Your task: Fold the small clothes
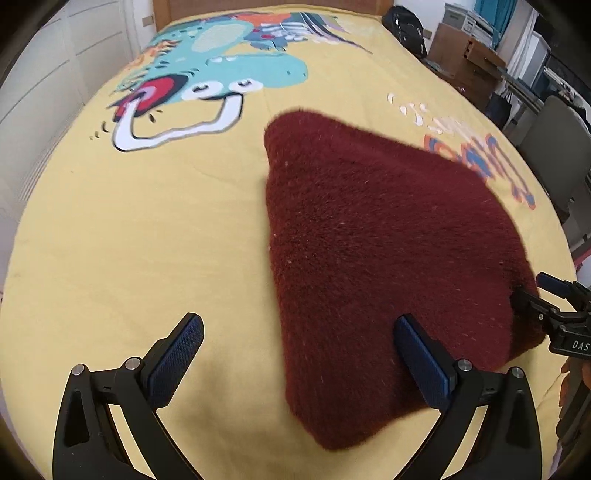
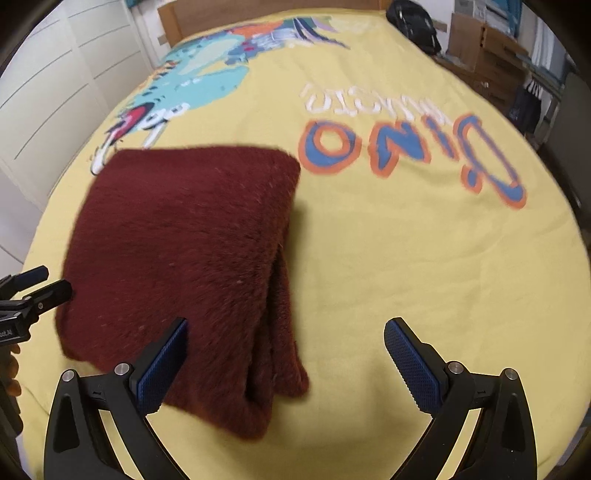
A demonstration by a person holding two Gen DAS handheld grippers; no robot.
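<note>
A fuzzy dark-red garment [image 1: 369, 258] lies folded in layers on the yellow bed cover [image 1: 147, 240]. My left gripper [image 1: 299, 354] stands open over the garment's near left edge, pads clear of the cloth. In the right wrist view the same garment [image 2: 184, 266] shows its stacked folds along its right side. My right gripper [image 2: 284, 358] is open wide above the near right corner of the garment, nothing pressed between its pads. Each gripper shows at the edge of the other's view: the right gripper [image 1: 554, 306], the left gripper [image 2: 29, 291].
The bed cover [image 2: 406, 277] carries a dinosaur print [image 1: 221, 66] and lettering [image 2: 406, 147]. White cupboard doors [image 1: 44, 92] stand left of the bed. Cardboard boxes [image 1: 465, 59], a black bag [image 1: 402, 22] and a chair [image 1: 554, 147] crowd the right side.
</note>
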